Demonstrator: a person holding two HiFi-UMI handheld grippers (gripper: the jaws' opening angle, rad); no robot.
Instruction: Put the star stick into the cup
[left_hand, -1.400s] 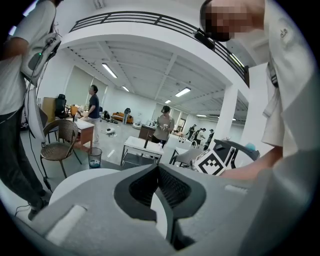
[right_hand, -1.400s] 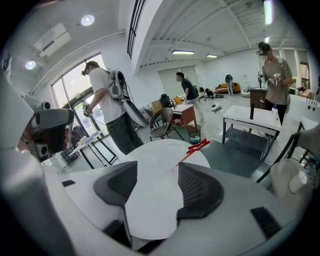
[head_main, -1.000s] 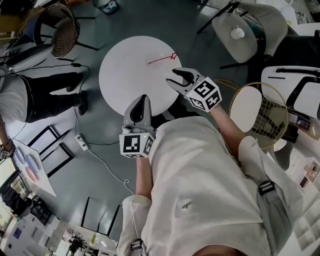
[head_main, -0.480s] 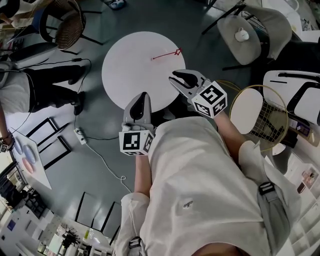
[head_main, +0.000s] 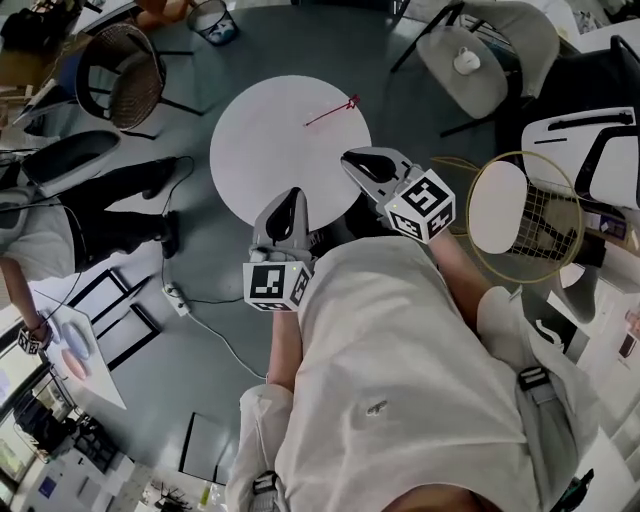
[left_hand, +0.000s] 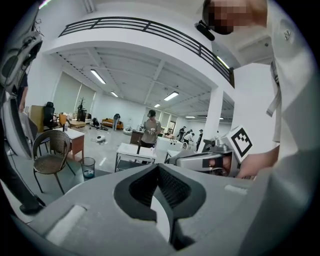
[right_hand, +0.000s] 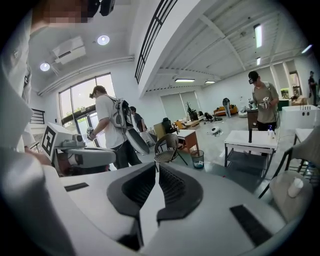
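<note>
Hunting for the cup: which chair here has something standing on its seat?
The grey padded chair at upper right, bearing a small white object; the wicker chair and the round wire-backed chair have bare seats.

Round white table (head_main: 270, 150); red star stick (head_main: 330, 113) lying flat near far right edge.
</note>
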